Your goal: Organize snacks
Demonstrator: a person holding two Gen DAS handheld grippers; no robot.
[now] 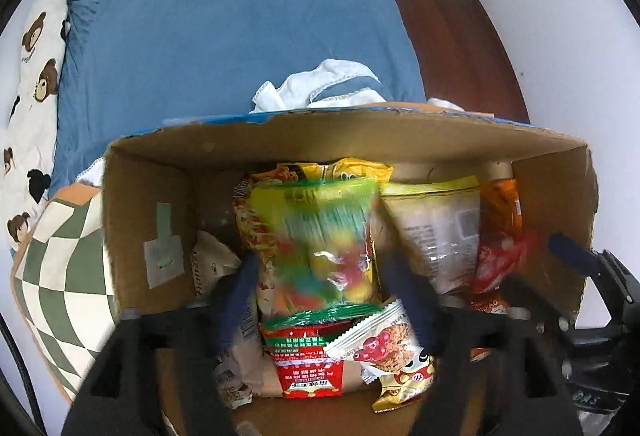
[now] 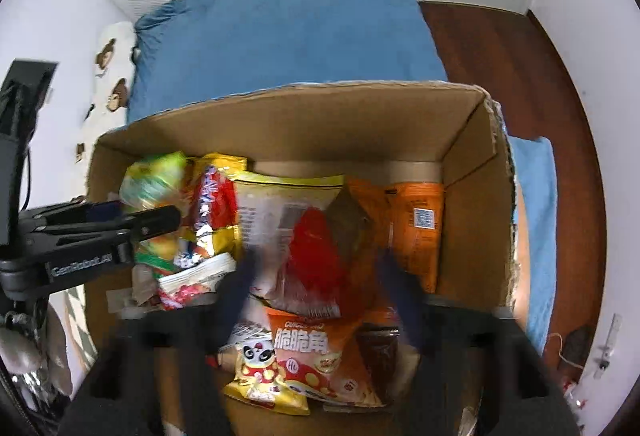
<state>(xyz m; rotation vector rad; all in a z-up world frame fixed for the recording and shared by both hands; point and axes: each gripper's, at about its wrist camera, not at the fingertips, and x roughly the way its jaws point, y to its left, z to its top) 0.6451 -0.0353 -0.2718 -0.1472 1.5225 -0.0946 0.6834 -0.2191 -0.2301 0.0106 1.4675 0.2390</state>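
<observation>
A cardboard box (image 1: 344, 132) full of snack packets stands on the bed. My left gripper (image 1: 324, 268) is open above it, fingers on either side of a blurred clear bag of colourful candy (image 1: 324, 236) that stands upright. My right gripper (image 2: 316, 260) is open over the box's right part (image 2: 472, 156), fingers astride a blurred clear packet with a red patch (image 2: 312, 248). Whether either bag touches the fingers I cannot tell. The left gripper shows from the side in the right wrist view (image 2: 152, 220).
More packets fill the box: an orange chips bag (image 2: 316, 360), a yellow panda packet (image 2: 260, 376), a red-green packet (image 1: 308, 360), orange bags (image 2: 416, 232). A blue duvet (image 1: 240, 24), a bear pillow (image 1: 36, 76), a checked cushion (image 1: 64, 268) and the wooden floor (image 2: 520, 56) surround it.
</observation>
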